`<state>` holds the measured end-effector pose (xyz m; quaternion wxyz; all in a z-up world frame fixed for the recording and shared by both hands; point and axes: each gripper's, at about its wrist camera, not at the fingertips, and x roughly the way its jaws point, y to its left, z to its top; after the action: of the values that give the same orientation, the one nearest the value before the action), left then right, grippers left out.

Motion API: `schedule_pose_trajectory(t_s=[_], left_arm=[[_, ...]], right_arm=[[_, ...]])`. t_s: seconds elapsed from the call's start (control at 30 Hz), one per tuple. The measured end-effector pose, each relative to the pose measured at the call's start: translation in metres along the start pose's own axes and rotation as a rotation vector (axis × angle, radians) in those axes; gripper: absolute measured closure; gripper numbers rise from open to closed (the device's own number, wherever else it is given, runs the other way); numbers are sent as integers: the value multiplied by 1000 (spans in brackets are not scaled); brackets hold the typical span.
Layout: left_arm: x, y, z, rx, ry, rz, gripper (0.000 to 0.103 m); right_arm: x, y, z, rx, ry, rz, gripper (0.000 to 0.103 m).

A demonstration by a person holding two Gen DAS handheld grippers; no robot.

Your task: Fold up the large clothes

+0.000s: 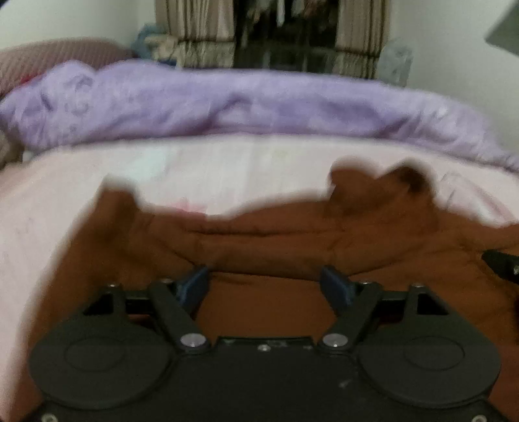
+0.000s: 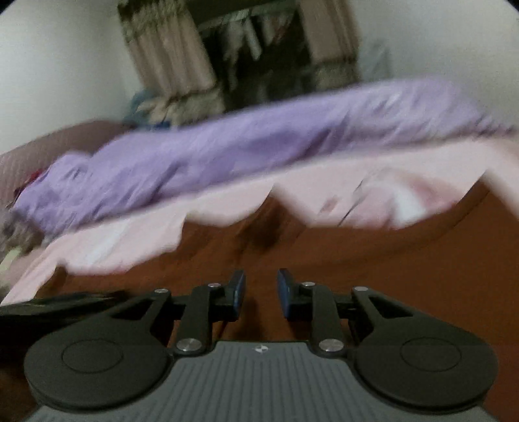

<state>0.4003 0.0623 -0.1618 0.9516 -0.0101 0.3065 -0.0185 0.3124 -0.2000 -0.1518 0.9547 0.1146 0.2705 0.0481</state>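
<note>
A large brown garment (image 1: 266, 233) lies rumpled on the pink bed sheet (image 1: 162, 168), with a raised bunch of cloth at its far right. My left gripper (image 1: 264, 276) is open just above its near part, with nothing between its blue pads. The same brown garment (image 2: 356, 259) fills the lower right wrist view. My right gripper (image 2: 259, 285) hovers low over it, its jaws partly open with a narrow gap and no cloth in them. Both views are blurred by motion.
A crumpled purple quilt (image 1: 227, 104) lies along the far side of the bed and also shows in the right wrist view (image 2: 259, 142). Behind it stand striped curtains (image 1: 194, 29) and a dark open wardrobe. The other gripper's black tip (image 1: 502, 263) shows at the right edge.
</note>
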Motion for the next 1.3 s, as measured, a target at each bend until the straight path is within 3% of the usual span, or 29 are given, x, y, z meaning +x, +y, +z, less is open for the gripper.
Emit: schedule_pose_trajectory(t_s=[0.07, 0.23, 0.43, 0.57, 0.7, 0.77, 0.87, 0.9, 0.93, 1.0, 1.13, 1.23, 1.3], left_arm=[[-5, -1, 2, 2, -22, -4, 23], [-3, -7, -4, 24, -22, 13, 22], [-3, -12, 3, 29, -26, 20, 21], [-20, -8, 12, 39, -33, 30, 21], [-60, 17, 22, 61, -161, 96, 14], [-61, 37, 27, 43, -184, 136, 11], [-29, 65, 23, 0, -59, 129, 12], [-14, 71, 15, -7, -16, 141, 7], [-1, 77, 8, -48, 22, 123, 4], [2, 90, 10, -149, 40, 94, 0], [-1, 89, 15, -130, 40, 116, 0], [-22, 76, 30, -13, -51, 207, 1], [-31, 75, 40, 29, -129, 251, 1]], right_arm=[[16, 8, -18, -63, -40, -63, 80], [13, 1, -15, -13, -44, -34, 79], [10, 8, -17, -44, -44, -60, 79], [-14, 9, -6, -84, -14, -55, 79], [-46, -12, 10, -221, -87, -189, 78], [-47, -39, 18, -194, -85, -239, 78], [-30, -89, 19, -103, -12, -310, 78], [-20, -108, 14, -64, 16, -326, 81], [-17, -122, 11, -13, 3, -282, 82], [-23, -137, 11, 83, -18, -219, 84], [-30, -137, 19, 41, -9, -240, 85], [-44, -133, 37, -19, -25, -283, 85], [-48, -139, 49, -40, -70, -366, 85]])
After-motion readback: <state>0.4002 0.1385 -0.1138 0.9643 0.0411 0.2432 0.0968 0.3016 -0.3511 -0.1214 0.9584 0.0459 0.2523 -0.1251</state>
